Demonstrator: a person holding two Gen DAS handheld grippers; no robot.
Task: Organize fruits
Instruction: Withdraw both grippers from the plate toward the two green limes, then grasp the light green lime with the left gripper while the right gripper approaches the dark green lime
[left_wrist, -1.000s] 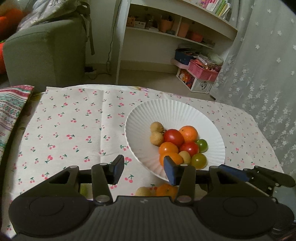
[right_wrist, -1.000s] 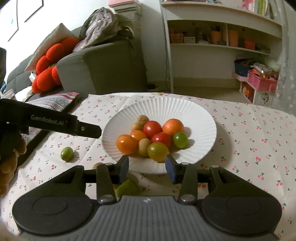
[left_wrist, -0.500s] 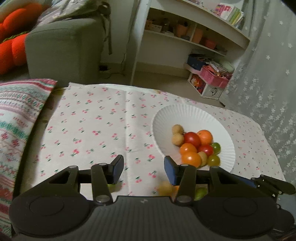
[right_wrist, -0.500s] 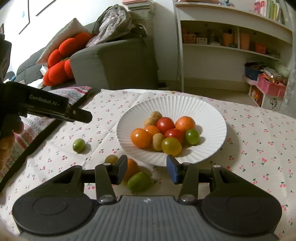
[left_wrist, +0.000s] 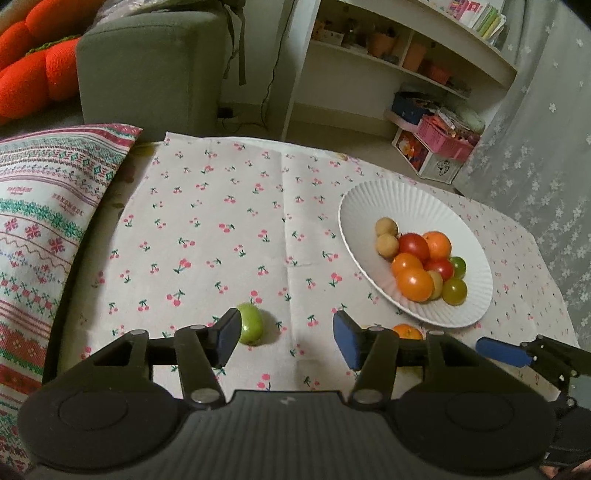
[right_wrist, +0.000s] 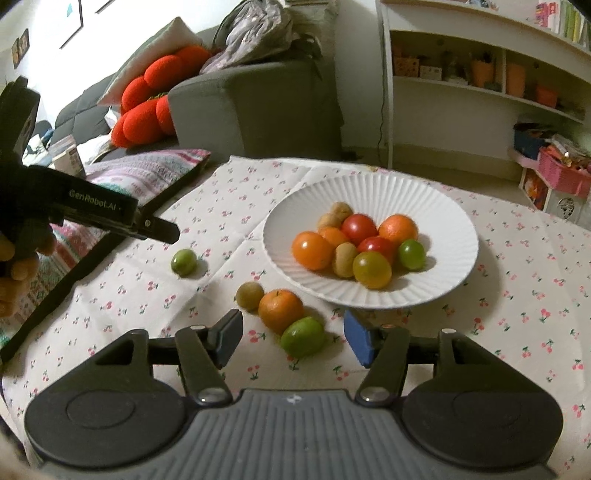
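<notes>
The counter (right_wrist: 517, 280) wears a white cloth dotted with cherries, and it carries everything from the sofa side to the shelf side; a striped cushion (left_wrist: 44, 229) lies along its left edge. Next in size is the white ribbed plate (right_wrist: 436, 206), set toward the right and far part of the counter; it holds a heap of small fruit touching one another: an orange (right_wrist: 398, 229), two red tomatoes, orange tomatoes, a yellow-green one, a green one (right_wrist: 411, 254) and a few tan round ones.

The left tool (left_wrist: 286, 338) hangs low over the cloth with its jaws spread wide and nothing between them; a green tomato (left_wrist: 251, 324) lies on the cloth just beside its left finger, whether touching it I cannot tell. The right tool (right_wrist: 293, 341) also stands agape and holds nothing; a green fruit (right_wrist: 303, 336) sits on the cloth in the gap between its fingers, clear of both pads.

Three loose pieces crowd just in front of the plate's near rim: that green fruit, a mandarin (right_wrist: 280, 310) touching it, and a tan-green ball (right_wrist: 250, 295) against the mandarin's left side; the lone green tomato (right_wrist: 183, 262) lies well apart to the left, below the tip of the left tool's finger.
</notes>
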